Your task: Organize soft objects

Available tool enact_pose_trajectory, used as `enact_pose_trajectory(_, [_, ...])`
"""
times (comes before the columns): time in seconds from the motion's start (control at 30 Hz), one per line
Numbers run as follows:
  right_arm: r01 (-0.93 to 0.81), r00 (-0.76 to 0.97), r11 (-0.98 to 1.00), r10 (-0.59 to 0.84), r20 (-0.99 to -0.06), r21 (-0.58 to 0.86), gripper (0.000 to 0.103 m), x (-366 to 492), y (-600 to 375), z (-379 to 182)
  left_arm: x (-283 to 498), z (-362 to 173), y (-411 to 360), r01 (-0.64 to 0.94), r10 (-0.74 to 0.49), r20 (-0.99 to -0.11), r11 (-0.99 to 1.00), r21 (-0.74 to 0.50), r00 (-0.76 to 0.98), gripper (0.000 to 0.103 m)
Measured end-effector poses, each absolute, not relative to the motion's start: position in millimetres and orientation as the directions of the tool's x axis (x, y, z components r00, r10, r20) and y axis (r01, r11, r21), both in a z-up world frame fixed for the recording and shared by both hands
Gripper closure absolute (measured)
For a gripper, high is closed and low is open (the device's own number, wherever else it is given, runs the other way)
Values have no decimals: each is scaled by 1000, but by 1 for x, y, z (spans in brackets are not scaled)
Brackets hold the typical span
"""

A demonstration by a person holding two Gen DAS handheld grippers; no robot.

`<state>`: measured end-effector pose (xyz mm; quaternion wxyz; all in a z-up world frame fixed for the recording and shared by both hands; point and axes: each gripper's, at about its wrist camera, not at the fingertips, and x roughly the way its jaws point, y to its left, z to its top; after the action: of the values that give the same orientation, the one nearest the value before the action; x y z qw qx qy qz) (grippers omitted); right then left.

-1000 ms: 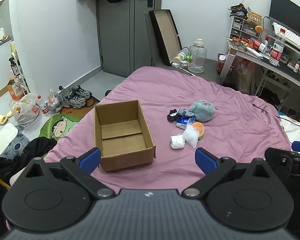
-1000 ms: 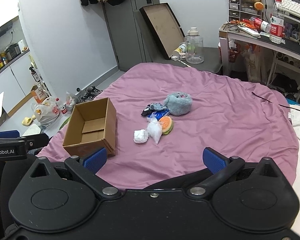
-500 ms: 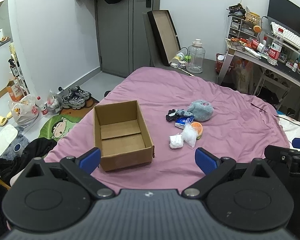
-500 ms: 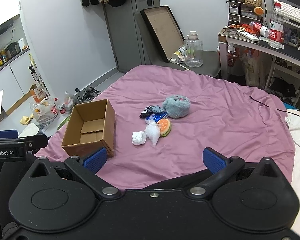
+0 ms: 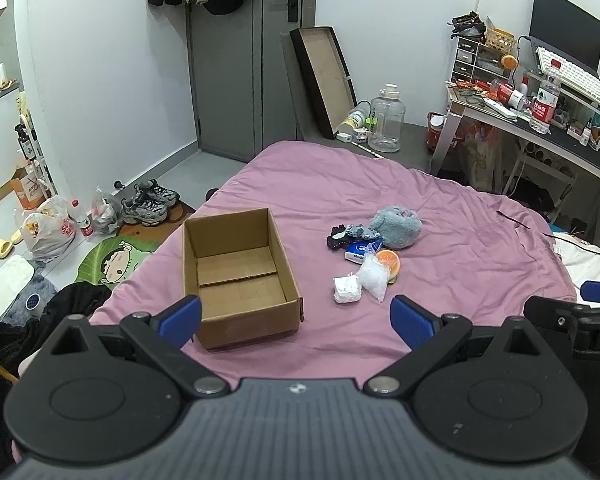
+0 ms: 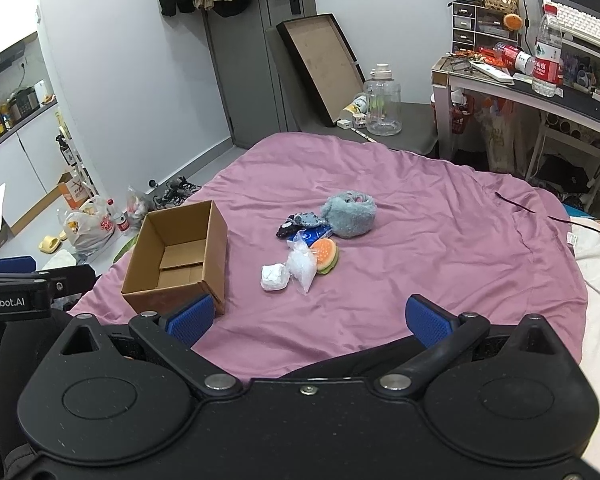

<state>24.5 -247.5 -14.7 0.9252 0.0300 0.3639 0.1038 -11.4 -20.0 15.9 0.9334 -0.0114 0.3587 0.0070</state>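
Left gripper [image 5: 296, 316] hangs over the near edge of the bed [image 5: 440, 200], blue pads wide apart, nothing between them. Right gripper [image 6: 307, 316] same: fingers spread, empty, held over the near edge, to the right of the left one.

Cardboard box [image 5: 236, 272] sits open-topped on the purple bedsheet, left of centre, nothing visible inside. Just beyond the left gripper's left pad in its own view.

Soft items lie in a loose cluster to the right of the box, apart from it:
- grey-blue plush [image 5: 396, 226] at the far right of the cluster
- small dark and grey plush pieces [image 5: 348, 235] to its left, touching it
- blue tissue pack [image 5: 362, 249] just near of those
- burger-shaped squishy [image 6: 326, 255] near of the plush, tilted on its edge
- clear plastic bag [image 6: 302, 266] leaning against the burger's left side
- white crumpled wad [image 6: 275, 277] nearest, touching the bag

Neither gripper touches any of these; both are well short of the cluster.

Desk [image 6: 540, 92] with clutter at far right, door [image 5: 240, 80] at far centre, shoes [image 5: 150, 202] and bags on the floor to the left.
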Motion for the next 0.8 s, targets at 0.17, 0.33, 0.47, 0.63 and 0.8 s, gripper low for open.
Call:
enact_pose_trajectory(0.17, [-182, 709, 973, 229, -668, 140, 0, 27, -247, -19, -9, 15, -21, -35, 15, -661, 999, -18, 750, 3])
enact_pose_trajectory(0.33, [-191, 698, 970, 242, -674, 151, 0, 33, -247, -28, -2, 9, -26, -20, 1, -667, 1000, -21, 745, 3])
enact_pose_trajectory(0.47, [-187, 693, 966, 260, -672, 180, 0, 43, -251, -34, 7, 2, -29, -23, 19, -668, 1000, 3, 744, 3])
enact_pose_trajectory(0.63, [-159, 697, 968, 251, -672, 197, 0, 55, -257, -42, 20, -7, -29, -31, 15, -673, 999, -13, 739, 3])
enact_pose_trajectory(0.8, [-140, 701, 966, 253, -667, 219, 0, 67, -264, -53, 36, -18, -30, -30, 6, -681, 999, -23, 732, 3])
